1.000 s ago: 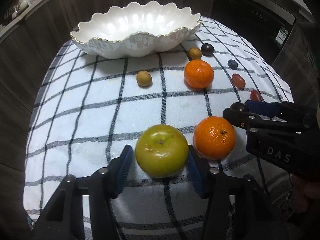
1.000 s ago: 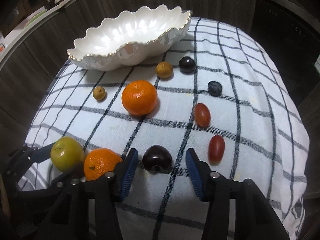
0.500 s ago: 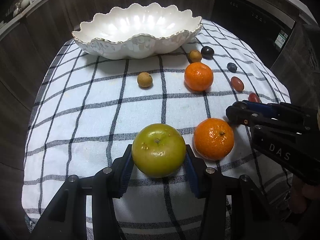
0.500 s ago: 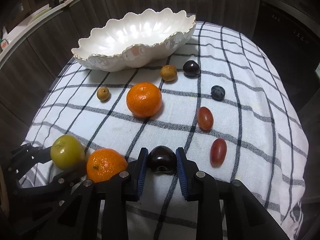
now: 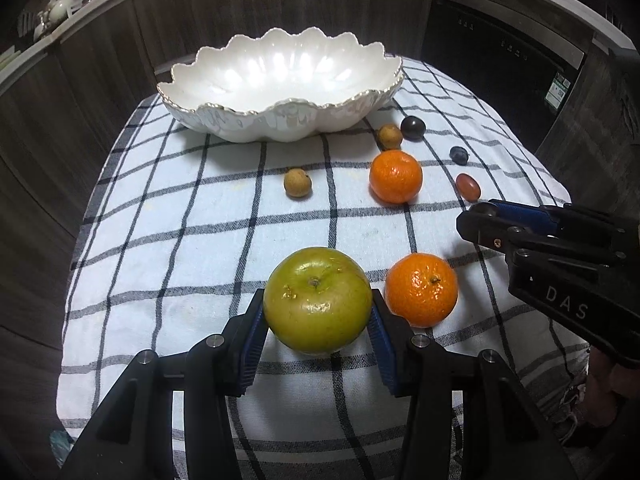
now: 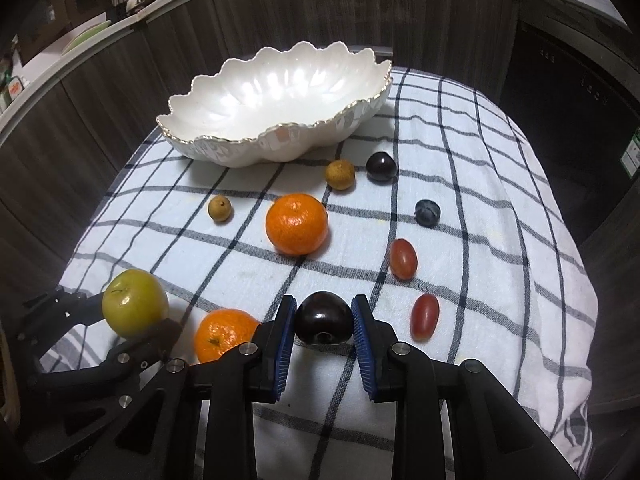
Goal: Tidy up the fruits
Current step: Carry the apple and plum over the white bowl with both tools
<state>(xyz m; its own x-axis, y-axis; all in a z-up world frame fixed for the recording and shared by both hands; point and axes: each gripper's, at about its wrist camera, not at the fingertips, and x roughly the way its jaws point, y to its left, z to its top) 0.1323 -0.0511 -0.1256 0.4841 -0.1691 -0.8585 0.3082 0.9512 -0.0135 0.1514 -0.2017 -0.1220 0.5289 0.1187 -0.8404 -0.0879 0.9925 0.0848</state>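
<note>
My left gripper (image 5: 318,312) is shut on a green apple (image 5: 318,300) and holds it above the checked cloth (image 5: 200,240). My right gripper (image 6: 324,320) is shut on a dark plum (image 6: 324,317) and holds it just above the cloth; it also shows in the left wrist view (image 5: 486,222). The white scalloped bowl (image 5: 280,120) stands empty at the back. An orange (image 5: 421,289) lies beside the apple. A second orange (image 5: 395,176) lies mid-cloth.
Two brown longans (image 6: 219,208) (image 6: 339,175), a dark plum (image 6: 381,166), a blueberry (image 6: 427,213) and two red grape tomatoes (image 6: 403,259) (image 6: 425,317) lie on the cloth. Dark wood cabinets surround the table; the cloth drops off at its edges.
Both grippers closed on their fruits, the left on the apple and the right on the plum, and both have lifted off the cloth.
</note>
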